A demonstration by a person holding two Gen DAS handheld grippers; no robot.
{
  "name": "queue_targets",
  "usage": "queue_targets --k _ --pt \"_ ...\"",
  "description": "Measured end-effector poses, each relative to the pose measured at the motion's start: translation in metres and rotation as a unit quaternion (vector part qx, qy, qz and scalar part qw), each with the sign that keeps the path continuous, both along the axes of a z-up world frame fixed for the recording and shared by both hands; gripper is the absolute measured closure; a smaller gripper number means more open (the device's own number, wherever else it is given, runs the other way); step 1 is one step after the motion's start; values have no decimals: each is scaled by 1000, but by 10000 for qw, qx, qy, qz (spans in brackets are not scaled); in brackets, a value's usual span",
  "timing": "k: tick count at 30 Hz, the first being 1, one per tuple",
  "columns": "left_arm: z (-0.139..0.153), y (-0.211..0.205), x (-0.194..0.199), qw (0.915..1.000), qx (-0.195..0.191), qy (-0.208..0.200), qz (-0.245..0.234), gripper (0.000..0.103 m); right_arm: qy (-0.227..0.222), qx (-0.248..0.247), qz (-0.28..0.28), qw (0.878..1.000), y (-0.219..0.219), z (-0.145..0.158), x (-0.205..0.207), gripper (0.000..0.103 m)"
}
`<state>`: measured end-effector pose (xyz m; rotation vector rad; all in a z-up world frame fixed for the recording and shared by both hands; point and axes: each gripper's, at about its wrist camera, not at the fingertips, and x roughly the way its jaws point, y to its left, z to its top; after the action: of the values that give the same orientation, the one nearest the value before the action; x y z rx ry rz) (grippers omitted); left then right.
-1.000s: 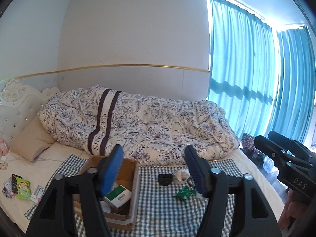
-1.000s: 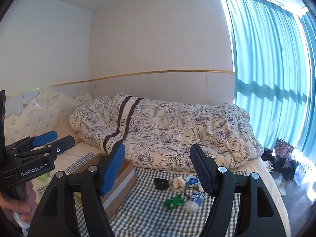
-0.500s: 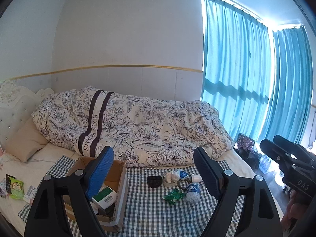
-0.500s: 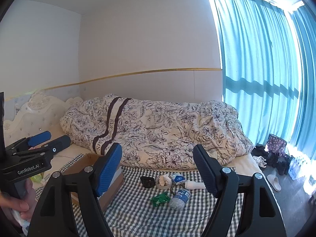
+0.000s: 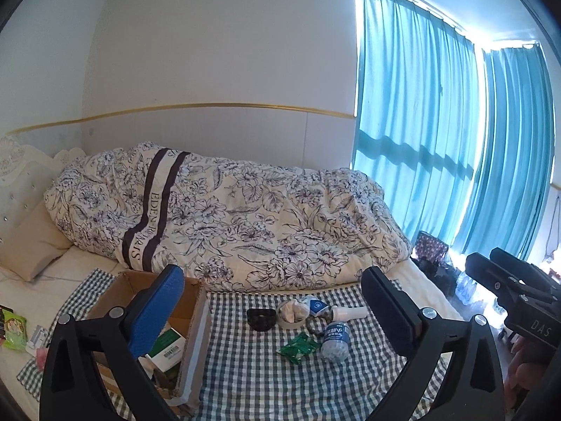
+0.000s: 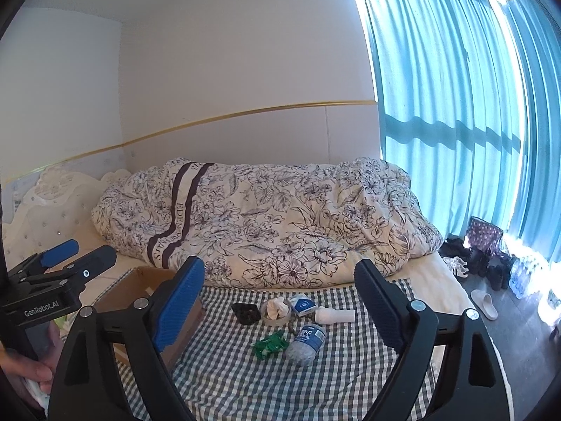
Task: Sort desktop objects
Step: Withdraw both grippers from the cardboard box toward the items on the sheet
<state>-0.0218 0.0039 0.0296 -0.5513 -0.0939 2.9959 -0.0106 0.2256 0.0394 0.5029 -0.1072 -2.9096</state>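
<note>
Left wrist view: the left gripper (image 5: 273,301) is hovering, jaws wide apart, gripping nothing. The box (image 5: 196,319) is sitting open on the checked cloth (image 5: 245,379), holding a green-white carton (image 5: 168,345). Right wrist view: the right gripper (image 6: 278,293) is hanging with jaws apart, empty. A bottle (image 6: 306,343), green packet (image 6: 270,343) and white tube (image 6: 335,315) are lying right of the box (image 6: 140,287), nothing blocking them.

We see a floral duvet (image 5: 224,217) bunched along the bed's far edge, a beige pillow (image 5: 31,249) at the bed's head end, teal curtains (image 6: 466,112) over the bright window, shoes and a white slipper (image 6: 484,303) on the dark floor beside the bed
</note>
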Motion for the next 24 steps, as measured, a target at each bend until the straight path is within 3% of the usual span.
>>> queue_targets --k 4,24 --pt "-11 2 -13 9999 -21 -134 -2 0 -157 17 -47 9999 3 -12 -12 3" --pt "-88 16 -82 9961 -234 -842 -92 0 -1036 150 -270 9941 21 -91 -77 0"
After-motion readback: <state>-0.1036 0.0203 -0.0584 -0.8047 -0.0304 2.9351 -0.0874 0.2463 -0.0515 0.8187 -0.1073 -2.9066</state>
